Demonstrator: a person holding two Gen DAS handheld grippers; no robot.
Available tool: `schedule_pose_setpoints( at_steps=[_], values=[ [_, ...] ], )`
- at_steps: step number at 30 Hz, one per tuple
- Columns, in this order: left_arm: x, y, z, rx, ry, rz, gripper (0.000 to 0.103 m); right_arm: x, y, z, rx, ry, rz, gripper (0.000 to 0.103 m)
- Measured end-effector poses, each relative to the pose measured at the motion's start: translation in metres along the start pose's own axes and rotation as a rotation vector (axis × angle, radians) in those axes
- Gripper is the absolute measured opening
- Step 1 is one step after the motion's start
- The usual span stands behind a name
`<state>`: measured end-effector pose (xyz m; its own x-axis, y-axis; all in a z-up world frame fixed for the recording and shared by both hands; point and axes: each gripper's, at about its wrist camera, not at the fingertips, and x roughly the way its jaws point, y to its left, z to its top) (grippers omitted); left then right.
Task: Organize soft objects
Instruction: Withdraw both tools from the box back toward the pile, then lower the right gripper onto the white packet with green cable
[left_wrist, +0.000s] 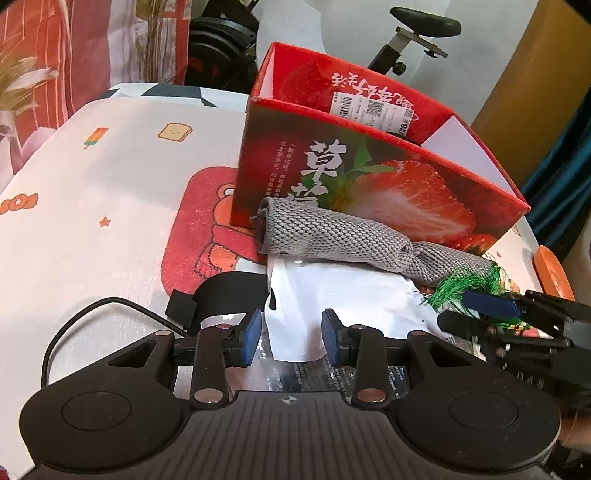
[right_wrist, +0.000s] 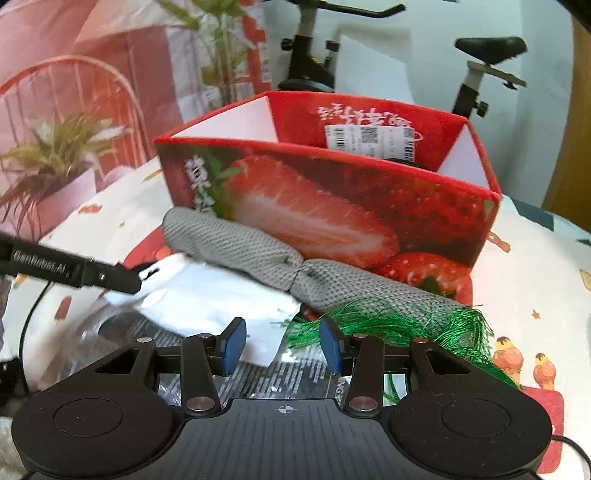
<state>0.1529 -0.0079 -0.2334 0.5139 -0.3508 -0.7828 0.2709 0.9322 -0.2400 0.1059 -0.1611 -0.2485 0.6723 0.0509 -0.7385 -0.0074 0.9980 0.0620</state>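
Note:
A grey knit cloth (left_wrist: 332, 236) (right_wrist: 240, 243), twisted in the middle, lies against the front of a red strawberry box (left_wrist: 369, 177) (right_wrist: 332, 206). A white plastic pouch (left_wrist: 332, 295) (right_wrist: 207, 295) lies in front of the cloth, and a green tassel (left_wrist: 465, 288) (right_wrist: 406, 325) sits at the cloth's right end. My left gripper (left_wrist: 291, 338) hangs open over the pouch's near edge, its blue pads apart and gripping nothing. My right gripper (right_wrist: 282, 345) (left_wrist: 453, 307) stands open over the tassel's threads and the pouch's corner. One left finger (right_wrist: 110, 278) shows at the left of the right wrist view.
A clear printed wrapper (left_wrist: 314, 373) (right_wrist: 277, 373) lies under the pouch. A black strap (left_wrist: 221, 291) and a cable (left_wrist: 74, 325) lie to the left. An orange plate (left_wrist: 554, 273) sits at the right edge of the cartoon-print cover (left_wrist: 110, 221). An exercise bike (left_wrist: 406, 44) stands behind the box.

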Motion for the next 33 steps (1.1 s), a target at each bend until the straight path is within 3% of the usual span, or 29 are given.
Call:
schedule_pose_setpoints(
  at_steps=[13, 28, 33],
  values=[
    [0.013, 0.003, -0.006, -0.038, 0.018, -0.004, 0.037, 0.003, 0.014, -0.016, -0.096, 0.056, 0.0, 0.054],
    [0.015, 0.004, -0.008, -0.045, 0.019, -0.015, 0.037, 0.008, 0.013, -0.016, -0.115, 0.051, -0.019, 0.054],
    [0.015, 0.006, -0.008, -0.051, 0.02, -0.023, 0.037, 0.009, 0.017, -0.006, -0.198, 0.009, -0.023, 0.051]
  ],
)
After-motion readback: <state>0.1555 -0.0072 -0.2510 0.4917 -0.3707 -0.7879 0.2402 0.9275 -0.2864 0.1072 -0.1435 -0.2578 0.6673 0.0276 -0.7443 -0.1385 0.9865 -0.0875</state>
